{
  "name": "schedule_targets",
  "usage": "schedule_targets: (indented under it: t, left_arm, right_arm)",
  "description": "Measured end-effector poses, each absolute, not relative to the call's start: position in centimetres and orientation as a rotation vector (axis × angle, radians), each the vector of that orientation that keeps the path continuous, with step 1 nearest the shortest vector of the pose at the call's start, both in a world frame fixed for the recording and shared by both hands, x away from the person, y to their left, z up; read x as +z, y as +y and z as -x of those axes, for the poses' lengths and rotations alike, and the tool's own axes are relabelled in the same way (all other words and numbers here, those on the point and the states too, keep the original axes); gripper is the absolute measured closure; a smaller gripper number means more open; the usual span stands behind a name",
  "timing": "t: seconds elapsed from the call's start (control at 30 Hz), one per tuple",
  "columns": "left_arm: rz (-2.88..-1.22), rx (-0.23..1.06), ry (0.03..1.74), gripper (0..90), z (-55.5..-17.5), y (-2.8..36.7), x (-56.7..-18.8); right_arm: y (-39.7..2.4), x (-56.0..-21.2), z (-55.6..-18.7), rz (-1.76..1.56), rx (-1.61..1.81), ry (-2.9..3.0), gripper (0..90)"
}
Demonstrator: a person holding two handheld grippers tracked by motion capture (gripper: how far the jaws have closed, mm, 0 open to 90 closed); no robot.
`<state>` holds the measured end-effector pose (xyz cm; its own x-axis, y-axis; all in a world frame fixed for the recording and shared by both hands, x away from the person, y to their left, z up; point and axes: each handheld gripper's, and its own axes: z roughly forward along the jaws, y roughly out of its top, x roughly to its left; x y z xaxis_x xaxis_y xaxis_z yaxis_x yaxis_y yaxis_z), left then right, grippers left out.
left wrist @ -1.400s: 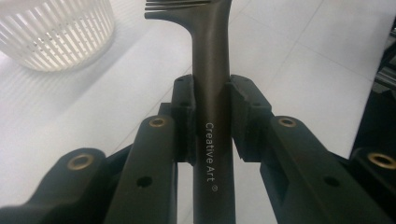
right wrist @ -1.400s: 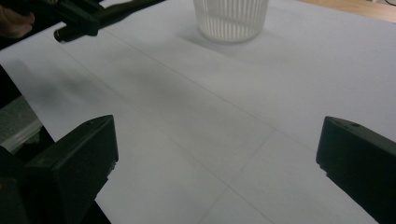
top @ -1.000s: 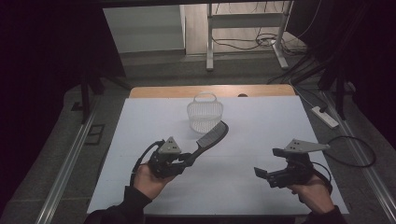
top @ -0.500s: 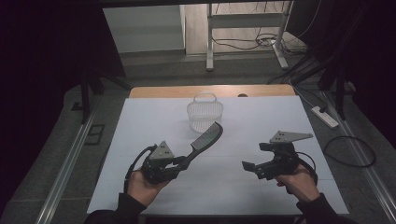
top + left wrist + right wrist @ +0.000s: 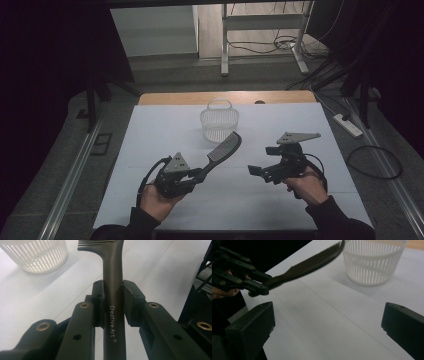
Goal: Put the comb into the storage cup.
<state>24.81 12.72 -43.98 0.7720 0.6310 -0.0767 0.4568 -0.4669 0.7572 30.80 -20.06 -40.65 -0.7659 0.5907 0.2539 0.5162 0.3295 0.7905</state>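
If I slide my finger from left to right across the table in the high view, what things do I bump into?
Left gripper → comb, its handle clamped in that gripper → right gripper, jaws open, nothing between them. The white basket stands farther back, overlapping the comb's span, so it is left out of the order.

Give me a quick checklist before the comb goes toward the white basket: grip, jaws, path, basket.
1. Left gripper clamped on the comb handle: ok, both pads press its sides.
2. Comb off the table: ok, it points up and away toward the basket.
3. Right gripper free: ok, jaws stand wide with nothing between them.
4. Basket upright, opening up: ok.
5. Basket empty: cannot tell, its inside is not clear through the slats.
6. Path from comb to basket: ok, bare table between; the right gripper sits off to the side.
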Motion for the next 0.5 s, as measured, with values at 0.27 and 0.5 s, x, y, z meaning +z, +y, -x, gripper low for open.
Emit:
schedule_targets:
  t: [0.27,0.5]
  left_arm:
    - [-2.141,0.278,0.796,72.2,-24.9,12.2,-44.1]
    - [-2.130,0.283,0.795,72.2,-25.1,12.0,-44.2]
  right_arm:
    - [-18.6,-40.8,-31.8,-1.091,1.475,2.556,0.0]
    - [-17.2,-40.8,-32.4,-1.072,1.476,2.578,0.0]
